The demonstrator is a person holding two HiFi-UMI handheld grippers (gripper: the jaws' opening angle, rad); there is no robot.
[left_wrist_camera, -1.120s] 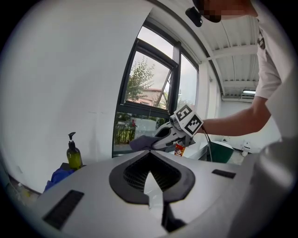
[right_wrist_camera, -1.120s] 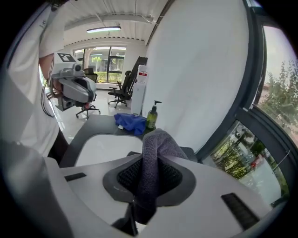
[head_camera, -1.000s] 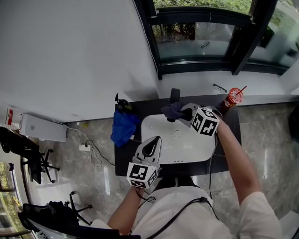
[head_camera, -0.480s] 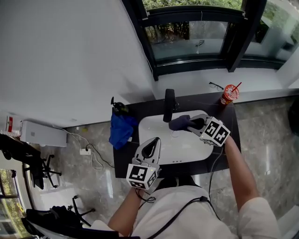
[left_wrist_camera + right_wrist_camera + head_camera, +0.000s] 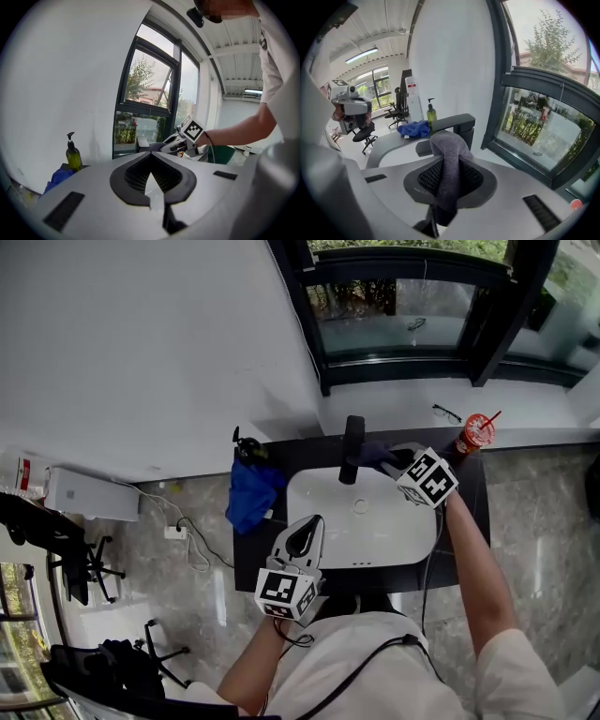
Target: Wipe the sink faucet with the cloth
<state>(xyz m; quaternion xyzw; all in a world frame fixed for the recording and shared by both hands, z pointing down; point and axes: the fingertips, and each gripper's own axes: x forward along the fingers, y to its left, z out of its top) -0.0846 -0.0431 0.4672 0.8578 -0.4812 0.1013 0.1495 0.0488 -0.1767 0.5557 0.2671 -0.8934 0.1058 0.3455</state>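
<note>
Over white oval sink (image 5: 319, 486) in dark desk (image 5: 246, 563), held grey knitted cloth (image 5: 446, 145) clamped in right tool (image 5: 447, 185) at black boxy faucet (image 5: 352, 448), wiping judged underway, unfinished; hung left tool (image 5: 305, 532) closed, empty.

No words or numbers readable anywhere; the only signs are black-and-white square code markers on the cubes of the left tool (image 5: 307, 531) and right tool (image 5: 388, 463), patterns and not letters. The red cup (image 5: 475, 433) on the tabletop (image 5: 469, 491) carries pale print, too small to read. The red label on the big bottle (image 5: 410, 87) in the back room and the red-marked white box (image 5: 21, 474) by the wall are both too blurred.
</note>
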